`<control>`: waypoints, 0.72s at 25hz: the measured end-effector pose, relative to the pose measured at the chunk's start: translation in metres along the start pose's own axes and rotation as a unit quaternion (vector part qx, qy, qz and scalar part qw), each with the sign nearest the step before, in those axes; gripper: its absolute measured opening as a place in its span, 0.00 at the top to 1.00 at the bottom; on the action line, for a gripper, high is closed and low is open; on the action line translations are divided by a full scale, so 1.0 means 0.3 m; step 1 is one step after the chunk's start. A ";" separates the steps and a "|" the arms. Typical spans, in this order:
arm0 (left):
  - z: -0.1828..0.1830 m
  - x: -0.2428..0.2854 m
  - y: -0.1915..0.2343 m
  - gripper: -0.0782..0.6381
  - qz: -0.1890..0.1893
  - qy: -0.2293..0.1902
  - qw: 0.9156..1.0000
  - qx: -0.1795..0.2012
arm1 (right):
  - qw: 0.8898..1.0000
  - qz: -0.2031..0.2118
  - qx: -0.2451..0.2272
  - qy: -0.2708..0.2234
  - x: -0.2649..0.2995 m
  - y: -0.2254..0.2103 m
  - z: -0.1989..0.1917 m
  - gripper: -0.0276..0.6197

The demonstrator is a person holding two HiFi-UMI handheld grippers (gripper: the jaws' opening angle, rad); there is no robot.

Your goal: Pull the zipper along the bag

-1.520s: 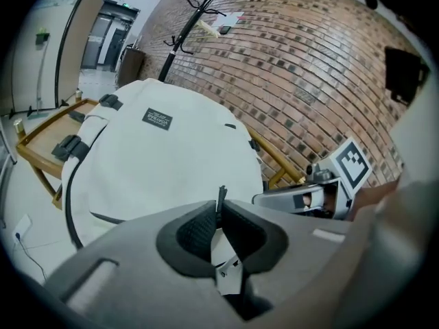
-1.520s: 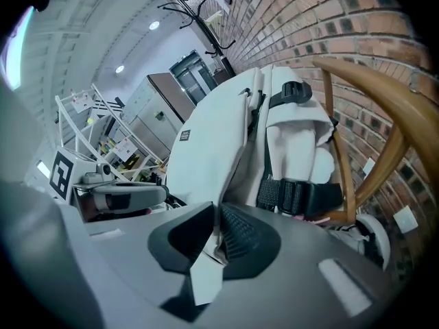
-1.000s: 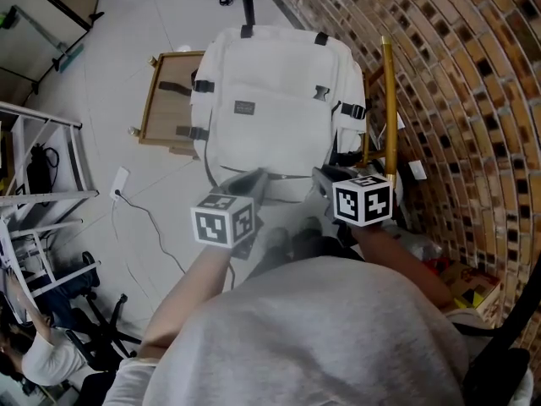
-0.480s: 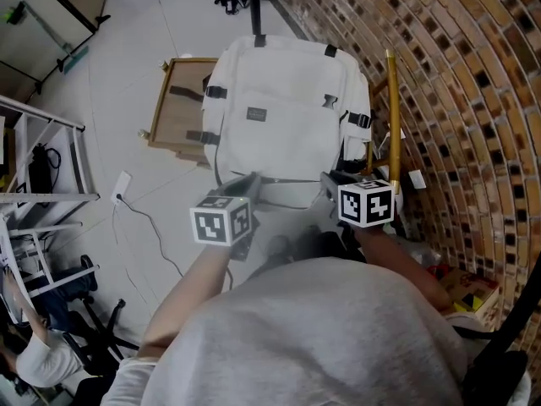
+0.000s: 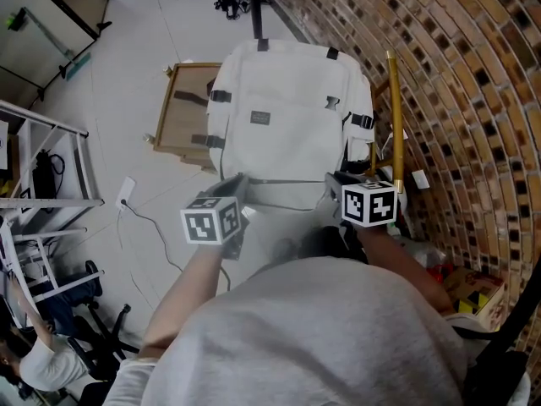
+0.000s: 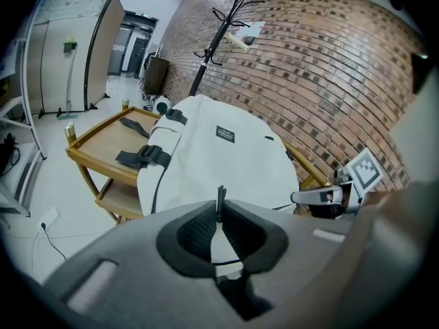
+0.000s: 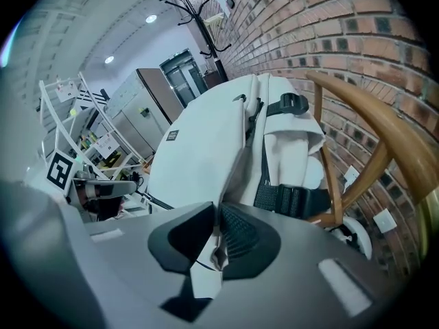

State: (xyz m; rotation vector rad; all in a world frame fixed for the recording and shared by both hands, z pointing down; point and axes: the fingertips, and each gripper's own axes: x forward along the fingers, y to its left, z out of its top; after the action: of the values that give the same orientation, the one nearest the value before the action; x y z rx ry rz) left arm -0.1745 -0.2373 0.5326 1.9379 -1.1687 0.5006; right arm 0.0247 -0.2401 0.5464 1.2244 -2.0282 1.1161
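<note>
Brick wall (image 5: pixel 473 100) curves beside a white backpack (image 5: pixel 287 108), which lies flat, partly over a wooden trolley (image 5: pixel 182 112), with its near edge toward the person. At that edge the left gripper (image 6: pixel 219 208) has its jaws drawn narrow on the dark zipper pull (image 6: pixel 220 195). The right gripper (image 7: pixel 218 230) pinches a fold of the bag's white fabric near the strapped side.

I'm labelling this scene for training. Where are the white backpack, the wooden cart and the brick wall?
white backpack (image 5: pixel 292 138), head view, on its front panel.
wooden cart (image 5: pixel 179 121), head view, bare part of its top tray.
brick wall (image 5: pixel 456 83), head view, on the brickwork.
</note>
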 end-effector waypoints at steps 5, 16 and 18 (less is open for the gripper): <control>0.004 -0.009 0.053 0.85 0.009 -0.003 1.000 -0.012 | 1.000 -0.008 0.003 -0.007 0.001 -0.008 0.002 0.90; 0.011 -0.053 0.180 0.85 0.035 -0.013 0.999 -0.037 | 0.999 -0.026 0.017 -0.023 -0.006 -0.020 0.006 0.90; 0.010 -0.059 0.198 0.85 0.037 -0.013 0.998 -0.039 | 0.999 -0.028 0.020 -0.025 -0.009 -0.023 0.007 0.90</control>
State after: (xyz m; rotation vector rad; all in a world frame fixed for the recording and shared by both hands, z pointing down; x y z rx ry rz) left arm -0.2350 -0.2451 0.5444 1.8448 -1.2626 0.4617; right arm 0.0320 -0.2423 0.5459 1.3326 -2.0041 1.1160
